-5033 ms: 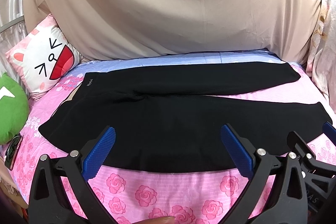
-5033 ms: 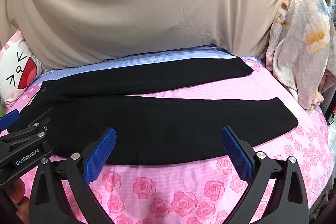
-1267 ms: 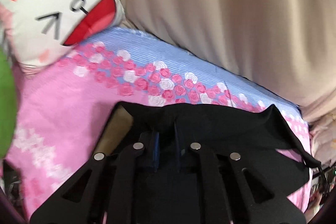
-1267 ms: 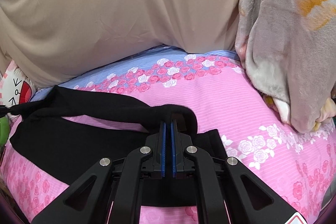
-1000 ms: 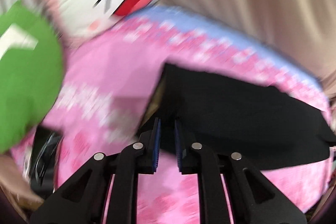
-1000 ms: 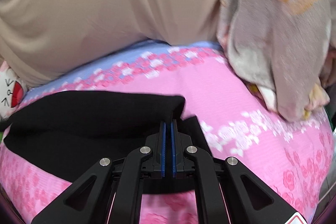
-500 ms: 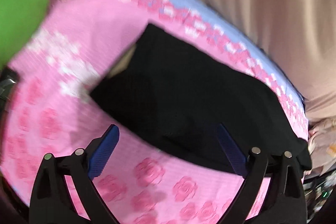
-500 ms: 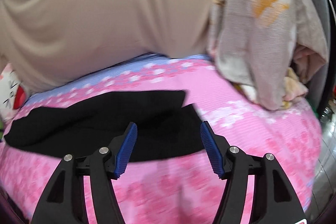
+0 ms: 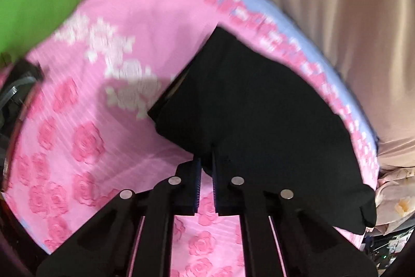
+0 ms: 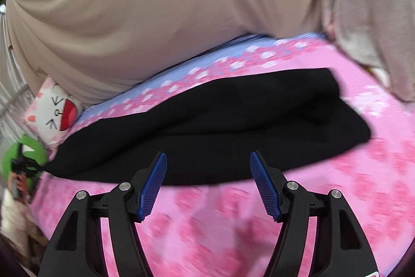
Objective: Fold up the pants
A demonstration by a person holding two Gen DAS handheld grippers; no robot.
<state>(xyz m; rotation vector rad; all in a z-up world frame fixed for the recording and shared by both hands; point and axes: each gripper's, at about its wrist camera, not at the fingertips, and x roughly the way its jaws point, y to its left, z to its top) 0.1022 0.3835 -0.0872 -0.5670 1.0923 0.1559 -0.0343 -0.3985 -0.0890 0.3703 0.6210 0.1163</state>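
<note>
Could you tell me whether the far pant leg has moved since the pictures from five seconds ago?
Yes. The far leg of the black pants no longer lies apart near the sheet's blue strip; it has come toward the camera, onto the near leg.

No readable text, labels or numbers anywhere.

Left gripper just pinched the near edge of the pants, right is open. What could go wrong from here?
The left gripper holds only a thin edge of the black pants; a pull may slip it out.
The right gripper hangs open, so one-sided lifting could undo the fold.
The pink sheet may be caught too; unclear.
</note>
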